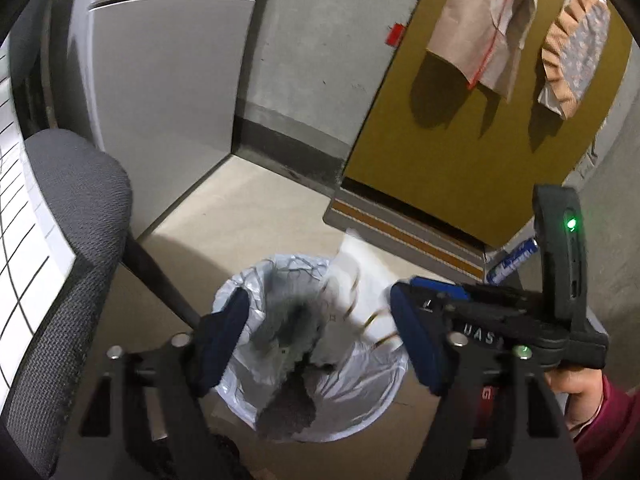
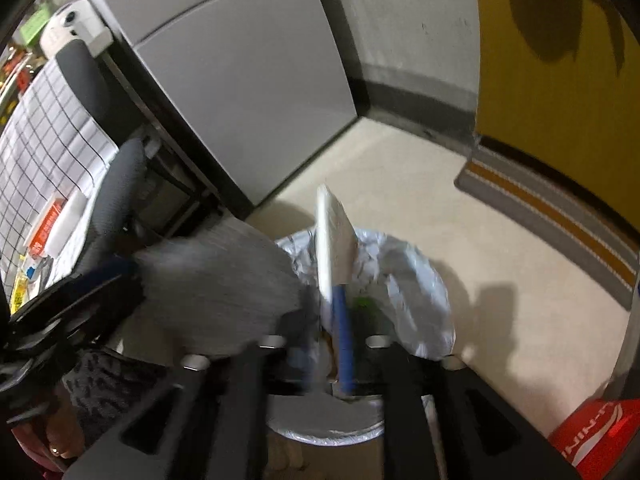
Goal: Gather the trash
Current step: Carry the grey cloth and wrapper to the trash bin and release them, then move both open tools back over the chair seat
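Observation:
A round bin lined with a white plastic bag (image 1: 360, 392) stands on the floor below both grippers; it also shows in the right wrist view (image 2: 416, 280). My left gripper (image 1: 320, 344) is open above the bin, and a grey fuzzy piece of trash (image 1: 288, 364) drops blurred between its fingers. That grey piece (image 2: 216, 292) shows blurred in the right wrist view. My right gripper (image 2: 334, 320) is shut on a flat white paper wrapper (image 2: 334, 232) held upright over the bin; the wrapper also shows in the left wrist view (image 1: 360, 272).
A grey office chair (image 1: 72, 264) stands left of the bin. A grey cabinet (image 1: 168, 80) and concrete wall are behind. A yellow door (image 1: 460, 140) with hanging cloths and a striped mat (image 1: 404, 232) lie to the right. A blue can (image 1: 514, 260) lies by the door.

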